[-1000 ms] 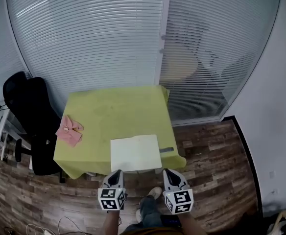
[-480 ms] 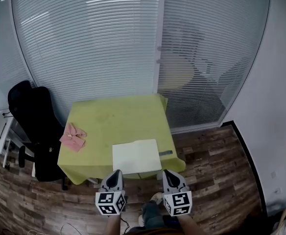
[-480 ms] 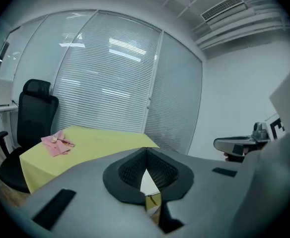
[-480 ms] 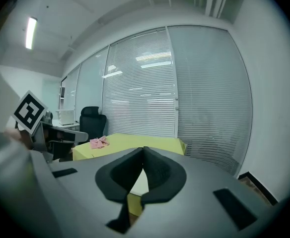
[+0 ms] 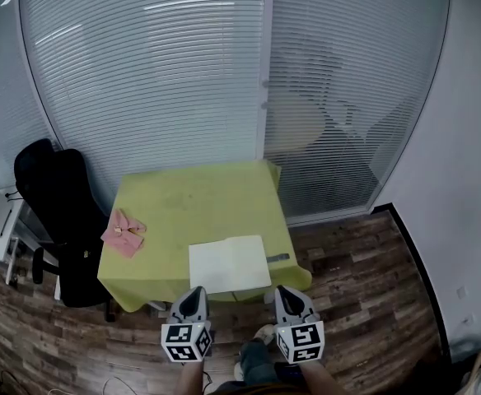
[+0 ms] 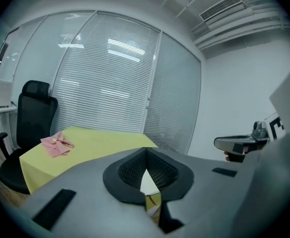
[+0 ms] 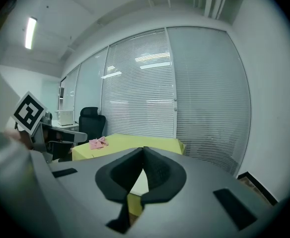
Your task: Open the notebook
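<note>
A black office chair [image 5: 55, 212] stands off the left side of the worktop [image 5: 199, 200], close to it. The worktop is covered in yellow-green, and its far edge sits near the blinds [image 5: 158, 81] of the glass wall. A crumpled pink cloth [image 5: 123, 231] lies on the worktop by its left edge, about halfway along.

The left claw [image 5: 193, 296] hangs over the wood floor [image 5: 364, 303], just short of the worktop's near edge and in front of its middle. It is clenched: in the left gripper view its jaws meet at the tips with nothing caught between them, and it touches nothing on the worktop.

The notebook [image 5: 229, 263] lies flat on the worktop against the near edge, a little right of the middle, with one plain pale face up. It is apart from both claws. A small dark strip [image 5: 278, 258] lies on the worktop just beside the notebook, by the near right corner; what it is I cannot tell.

The right claw [image 5: 286, 293] is level with the left one, off the worktop's near edge in front of that right corner. It is clenched too: in the right gripper view its jaws are pressed together and empty.
</note>
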`<state>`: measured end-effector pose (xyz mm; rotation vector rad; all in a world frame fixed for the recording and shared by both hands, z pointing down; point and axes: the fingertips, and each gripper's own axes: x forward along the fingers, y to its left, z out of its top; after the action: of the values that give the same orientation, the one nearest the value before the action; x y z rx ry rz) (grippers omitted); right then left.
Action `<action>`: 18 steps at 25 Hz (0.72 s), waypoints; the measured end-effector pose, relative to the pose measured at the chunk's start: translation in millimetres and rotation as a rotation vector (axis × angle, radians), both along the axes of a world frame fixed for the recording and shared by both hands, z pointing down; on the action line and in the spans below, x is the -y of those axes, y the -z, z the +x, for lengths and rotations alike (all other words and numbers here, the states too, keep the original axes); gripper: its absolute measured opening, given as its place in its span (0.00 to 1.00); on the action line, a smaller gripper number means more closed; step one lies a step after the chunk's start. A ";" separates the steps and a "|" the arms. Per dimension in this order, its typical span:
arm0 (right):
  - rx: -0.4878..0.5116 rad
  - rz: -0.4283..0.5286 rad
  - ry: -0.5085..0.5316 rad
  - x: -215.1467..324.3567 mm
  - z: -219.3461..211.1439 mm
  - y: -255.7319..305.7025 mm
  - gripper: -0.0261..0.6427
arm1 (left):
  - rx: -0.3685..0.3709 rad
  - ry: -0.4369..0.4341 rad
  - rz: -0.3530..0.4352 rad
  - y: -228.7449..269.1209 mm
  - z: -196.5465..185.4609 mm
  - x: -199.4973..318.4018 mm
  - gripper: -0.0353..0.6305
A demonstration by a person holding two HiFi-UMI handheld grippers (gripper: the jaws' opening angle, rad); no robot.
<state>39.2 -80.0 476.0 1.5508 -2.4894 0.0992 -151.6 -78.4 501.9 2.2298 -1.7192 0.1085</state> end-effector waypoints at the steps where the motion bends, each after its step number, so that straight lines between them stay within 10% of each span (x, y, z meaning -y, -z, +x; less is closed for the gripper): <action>1: 0.000 -0.001 0.000 0.5 -0.1 -0.4 0.06 | -0.001 -0.001 0.000 -0.2 0.0 0.4 0.09; 18: 0.013 -0.017 0.012 -0.7 -11.3 -5.4 0.06 | -0.035 0.010 -0.007 -7.5 -14.0 -1.5 0.09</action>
<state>27.9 -79.3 481.4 1.5336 -2.5006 0.1287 -165.6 -76.9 509.4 2.2045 -1.7088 0.0721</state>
